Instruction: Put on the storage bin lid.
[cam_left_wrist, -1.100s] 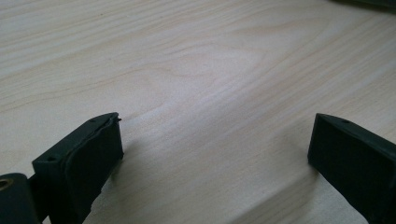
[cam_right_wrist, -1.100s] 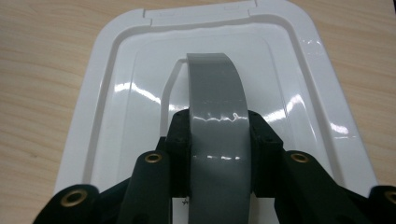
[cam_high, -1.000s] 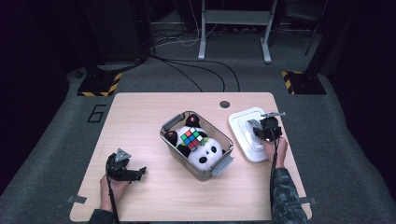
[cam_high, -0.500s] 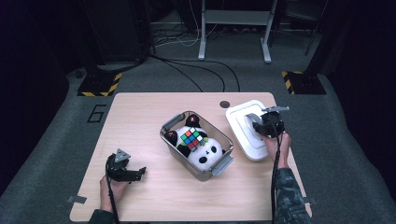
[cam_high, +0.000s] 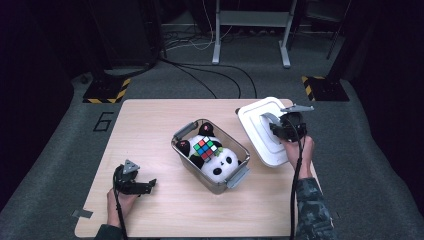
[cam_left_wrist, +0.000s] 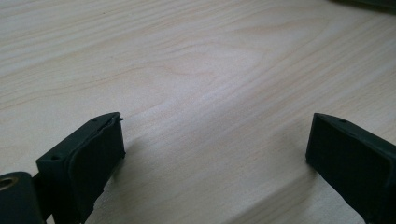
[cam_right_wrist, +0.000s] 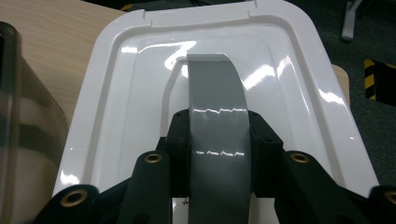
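— Right gripper view: right gripper (cam_right_wrist: 219, 154) clamped on grey arched handle (cam_right_wrist: 215, 102) of white plastic lid (cam_high: 264, 131), centre frame, tilted. Why?
— Likely for capping clear bin (cam_high: 211, 156). Left gripper (cam_high: 134, 184), lower left, wide, idle.

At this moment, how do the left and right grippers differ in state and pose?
The left gripper has its fingers wide apart with nothing between them, low over the bare wooden table. The right gripper is shut on the grey handle of the white lid, holding the lid tilted near the table's right edge, beside the clear bin. Both are black, hand-held, with a trailing cable.
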